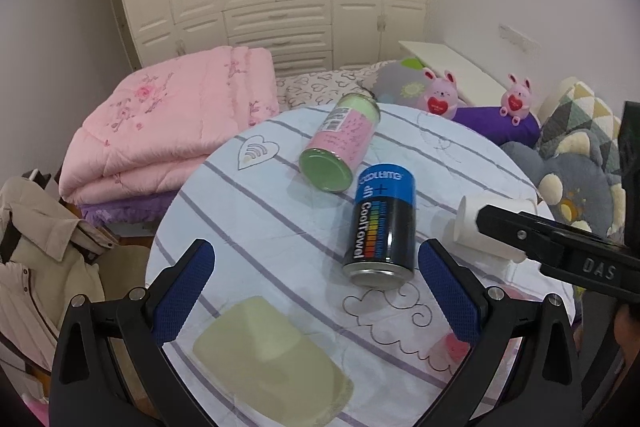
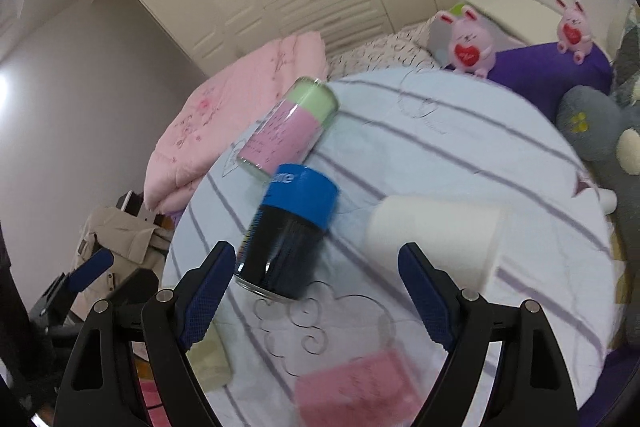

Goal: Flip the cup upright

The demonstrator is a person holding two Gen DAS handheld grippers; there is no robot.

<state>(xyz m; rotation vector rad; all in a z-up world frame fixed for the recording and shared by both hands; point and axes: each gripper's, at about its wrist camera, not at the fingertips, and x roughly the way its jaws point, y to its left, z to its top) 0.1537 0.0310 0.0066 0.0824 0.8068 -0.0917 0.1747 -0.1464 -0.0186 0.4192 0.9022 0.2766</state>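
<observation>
On the right side of the round bench, beyond the black-and-blue can, the white cup lies on its side. It looks like thin paper: light, easily crushed, likely to roll. A gentle pinch across the mid-wall should suit it. Hovering beside the cup, the right hand-held gripper is wide open and empty; the left hand-held gripper is likewise open, holding nothing.

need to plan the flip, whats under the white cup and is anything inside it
The white cup lies on its side directly on the striped tablecloth, with nothing else visible beneath it. Its inside cannot be seen: the right hand-held gripper covers part of it in the left view, and blur hides the opening.
</observation>
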